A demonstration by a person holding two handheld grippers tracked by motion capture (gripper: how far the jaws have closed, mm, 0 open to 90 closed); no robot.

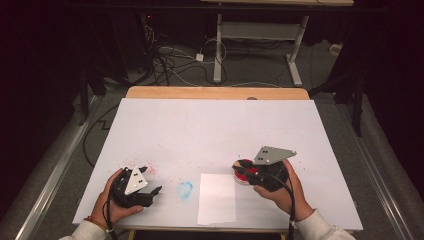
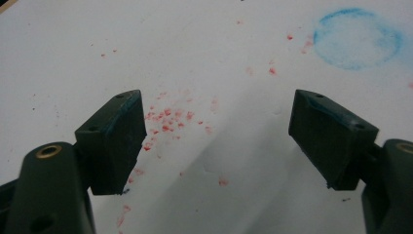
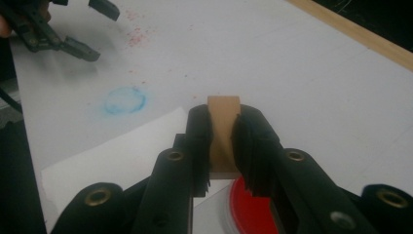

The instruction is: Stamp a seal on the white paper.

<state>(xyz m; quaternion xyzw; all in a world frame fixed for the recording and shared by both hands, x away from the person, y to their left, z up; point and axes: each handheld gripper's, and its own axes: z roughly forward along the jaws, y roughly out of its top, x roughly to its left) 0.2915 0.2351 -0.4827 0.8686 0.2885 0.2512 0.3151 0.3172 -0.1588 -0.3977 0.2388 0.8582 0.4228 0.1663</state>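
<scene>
White table (image 1: 210, 125): wooden block (image 3: 223, 126) clamped between right fingers (image 3: 199, 131).

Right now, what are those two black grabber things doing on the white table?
A person holds one in each hand. The right gripper has its fingers shut on a small tan wooden block, just above a round red dish beside a white sheet of paper. The left gripper is open with nothing in it, over red specks near a blue ring mark.
</scene>
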